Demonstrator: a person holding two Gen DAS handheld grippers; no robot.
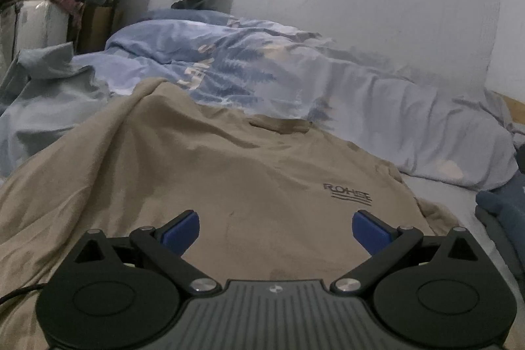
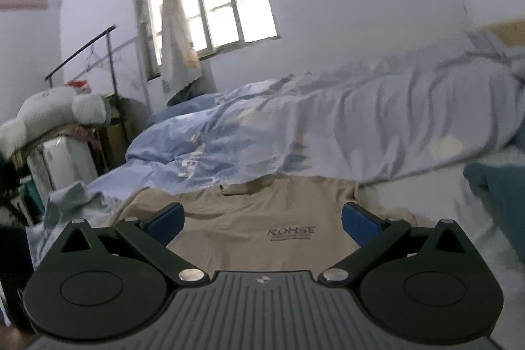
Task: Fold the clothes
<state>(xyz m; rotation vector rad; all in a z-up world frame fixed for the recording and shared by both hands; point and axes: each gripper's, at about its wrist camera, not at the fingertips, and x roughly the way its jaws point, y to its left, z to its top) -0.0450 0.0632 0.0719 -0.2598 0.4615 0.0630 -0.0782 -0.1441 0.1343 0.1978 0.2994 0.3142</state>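
Left gripper: your jaws stand apart, empty, low over the tan T-shirt.
Right gripper: also spread wide, nothing between; you sit farther back.
T-shirt: soft matte knit, lying chest-up mid-frame, collar away from you, long axis straight ahead.
Beyond: rumpled blue leaf-print duvet, upper frame.

Both grippers wide apart, empty
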